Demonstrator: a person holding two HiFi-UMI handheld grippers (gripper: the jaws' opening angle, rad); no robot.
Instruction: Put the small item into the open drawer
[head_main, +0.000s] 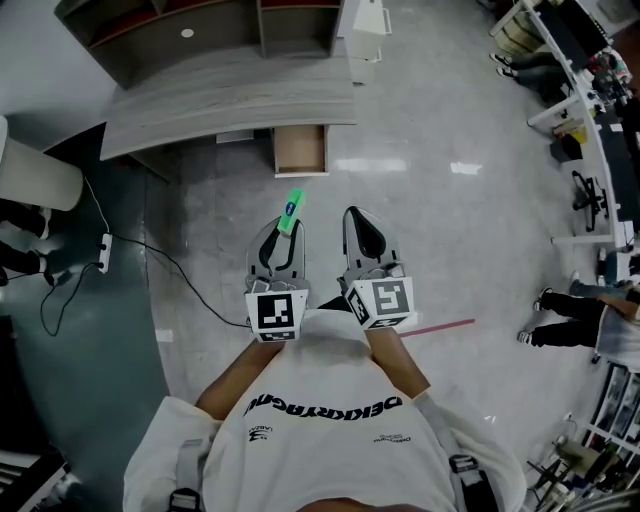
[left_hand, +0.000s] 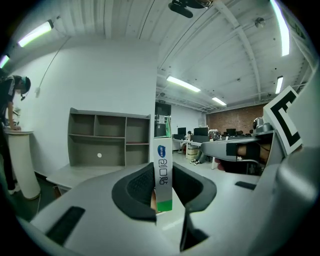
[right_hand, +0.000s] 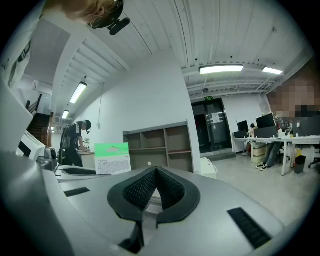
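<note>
The green packet (head_main: 291, 212) is pinched by its end in the left hand-held gripper (head_main: 280, 240), mid-frame, well short of the open drawer (head_main: 300, 150) above; so slight a hold may slip. The right hand-held gripper (head_main: 362, 238) is pressed together, empty

Open-plan office. Rows of desks (right_hand: 295, 141) with monitors (right_hand: 265, 121), ceiling strip lights (right_hand: 220, 69), grey shelf unit (left_hand: 109, 137) on a long counter (head_main: 230, 100), polished grey floor (head_main: 440, 230), brick back wall (left_hand: 235, 120), double doors (right_hand: 216, 131) under a green exit sign (right_hand: 209, 98).

floor (head_main: 450, 250): glossy | desk (head_main: 230, 100): matt woodgrain | card pack (head_main: 291, 211): paper
</note>
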